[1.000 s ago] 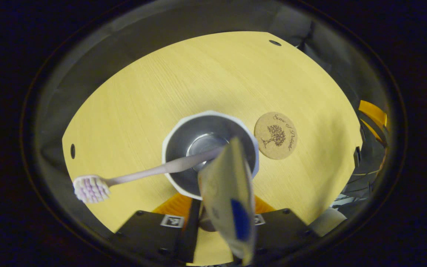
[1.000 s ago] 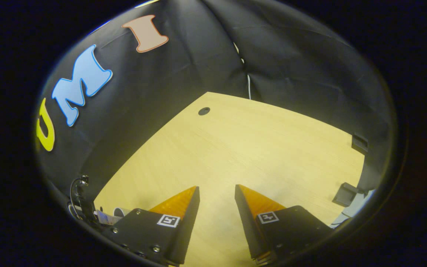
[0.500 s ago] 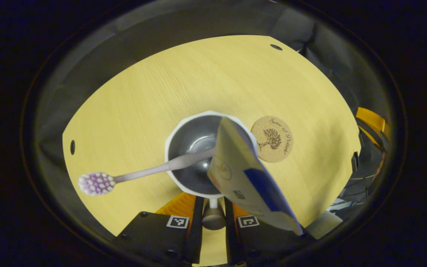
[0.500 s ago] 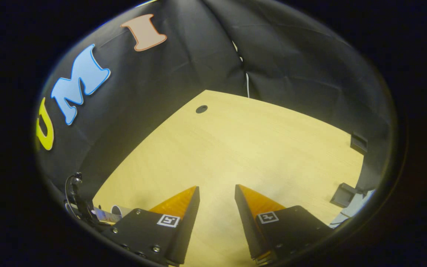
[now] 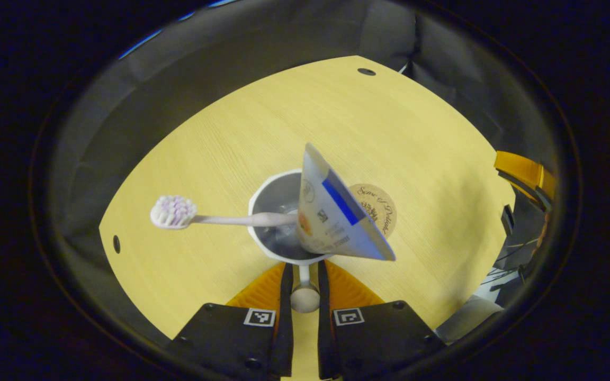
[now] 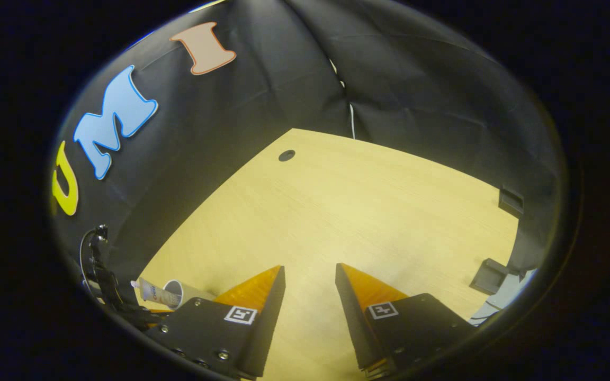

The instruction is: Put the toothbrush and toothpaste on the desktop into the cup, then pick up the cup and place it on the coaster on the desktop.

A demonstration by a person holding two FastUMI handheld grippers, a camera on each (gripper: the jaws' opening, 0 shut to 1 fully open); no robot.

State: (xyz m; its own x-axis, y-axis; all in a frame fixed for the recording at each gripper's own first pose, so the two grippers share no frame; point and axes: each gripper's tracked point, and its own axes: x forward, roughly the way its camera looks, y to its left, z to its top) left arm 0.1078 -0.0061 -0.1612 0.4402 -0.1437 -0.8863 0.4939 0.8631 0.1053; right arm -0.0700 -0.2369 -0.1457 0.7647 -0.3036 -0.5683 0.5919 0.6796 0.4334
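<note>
A black cloth wall closes round a pale wooden desk (image 5: 220,137). In the left gripper view the cup (image 5: 276,219) stands near the desk's middle with the brush (image 5: 220,218) and the paste tube (image 5: 334,214) both in it, each leaning out over the rim: the brush head to one side, the tube's flat crimped end toward the coaster (image 5: 382,211), which lies just beside the cup and is partly hidden by the tube. Both are too long to sit wholly inside, so they lean on the rim. The left tool (image 5: 303,275) is narrow, its orange fingers flanking a small white knob at the cup's near side; whether they press on it I cannot tell. This looks like the start of the lift to the coaster.

The right gripper view gives what the other lacks: the right tool (image 6: 309,278), set wide and holding nothing, over bare desk, with the cup (image 6: 173,292) and tube low at its edge, well apart.
</note>
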